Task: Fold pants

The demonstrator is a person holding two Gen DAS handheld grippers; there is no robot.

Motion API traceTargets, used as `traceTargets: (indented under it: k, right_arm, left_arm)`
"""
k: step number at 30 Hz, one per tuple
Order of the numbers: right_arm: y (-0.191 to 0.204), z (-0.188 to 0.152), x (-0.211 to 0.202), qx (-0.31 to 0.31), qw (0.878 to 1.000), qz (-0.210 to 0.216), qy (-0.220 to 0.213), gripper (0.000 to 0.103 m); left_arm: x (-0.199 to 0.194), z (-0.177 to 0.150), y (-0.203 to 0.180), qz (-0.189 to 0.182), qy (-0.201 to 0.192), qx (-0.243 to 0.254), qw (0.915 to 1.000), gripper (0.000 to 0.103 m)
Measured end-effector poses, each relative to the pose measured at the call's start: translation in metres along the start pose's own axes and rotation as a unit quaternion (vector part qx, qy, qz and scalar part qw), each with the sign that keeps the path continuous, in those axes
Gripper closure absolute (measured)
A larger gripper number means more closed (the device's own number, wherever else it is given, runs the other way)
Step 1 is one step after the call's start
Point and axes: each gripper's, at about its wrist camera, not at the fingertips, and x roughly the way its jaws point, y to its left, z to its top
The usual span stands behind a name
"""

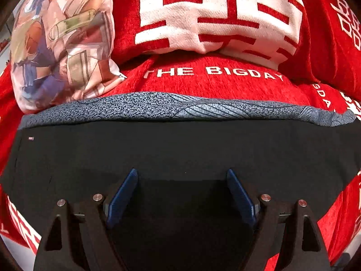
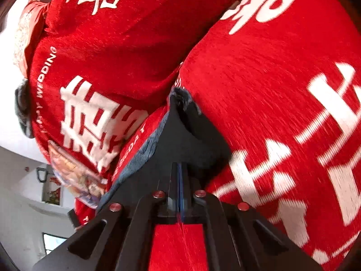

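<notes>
Black pants (image 1: 176,149) lie flat across the red bedspread (image 1: 214,83), on top of a speckled grey garment (image 1: 180,108) whose edge shows beyond them. My left gripper (image 1: 181,176) is open just above the pants, blue pads (image 1: 123,198) wide apart, holding nothing. My right gripper (image 2: 180,167) is shut on an edge of the black pants (image 2: 191,133), which rise from the closed fingers; the grey garment (image 2: 144,153) shows beside them.
A printed anime pillow (image 1: 63,43) lies at the far left. A red pillow with white characters (image 1: 214,15) sits behind the pants. In the tilted right wrist view, a white wall and window (image 2: 52,241) show at lower left.
</notes>
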Motion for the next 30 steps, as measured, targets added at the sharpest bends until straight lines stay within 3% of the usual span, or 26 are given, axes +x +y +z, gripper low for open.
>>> traceTargets:
  k: [2, 6, 8, 10, 12, 16, 18, 21, 24, 27, 30]
  right_arm:
    - [0.009, 0.004, -0.005, -0.007, 1.0, 0.014, -0.02, 0.103]
    - [-0.004, 0.002, -0.016, 0.014, 0.999, -0.032, -0.029, 0.098]
    - [-0.018, -0.006, -0.018, 0.032, 0.999, -0.025, -0.007, 0.087]
    - [-0.024, -0.013, -0.017, 0.03, 0.999, -0.025, -0.002, 0.062]
    - [-0.027, -0.015, -0.011, 0.029, 0.999, -0.024, 0.0, 0.054]
    - [-0.034, -0.011, 0.006, 0.048, 0.999, -0.005, -0.016, 0.056]
    - [-0.03, -0.007, 0.014, 0.047, 0.998, -0.005, -0.03, 0.058]
    - [-0.024, -0.003, 0.027, 0.034, 0.999, -0.017, -0.035, 0.087]
    - [-0.021, -0.002, 0.021, 0.052, 0.998, 0.001, -0.043, 0.088]
    - [-0.004, -0.005, -0.01, 0.026, 0.997, 0.039, -0.063, 0.088]
    - [0.006, -0.007, -0.037, -0.002, 0.997, 0.048, -0.065, 0.088]
  left_arm:
    - [0.0, -0.004, -0.002, 0.002, -0.004, 0.01, 0.9999, 0.02]
    - [0.0, -0.007, 0.0, 0.003, -0.011, 0.006, 0.9999, 0.014]
    - [0.001, -0.005, 0.002, -0.005, -0.01, 0.0, 0.9999, 0.014]
    - [0.001, -0.003, -0.001, -0.001, -0.013, 0.006, 0.9999, 0.014]
    - [0.001, -0.003, -0.002, 0.001, -0.015, 0.01, 0.9998, 0.014]
    - [0.003, -0.002, 0.0, -0.003, -0.014, 0.007, 0.9999, 0.013]
    - [0.004, -0.002, 0.0, 0.001, -0.018, 0.008, 0.9998, 0.008]
    - [0.007, -0.002, 0.003, -0.003, -0.018, -0.005, 0.9998, 0.005]
    - [0.002, -0.001, 0.001, -0.005, -0.003, -0.003, 1.0, 0.005]
    - [-0.009, -0.005, -0.003, -0.045, -0.004, 0.005, 0.999, 0.005]
    - [-0.019, -0.01, -0.017, -0.062, -0.016, 0.032, 0.9974, 0.005]
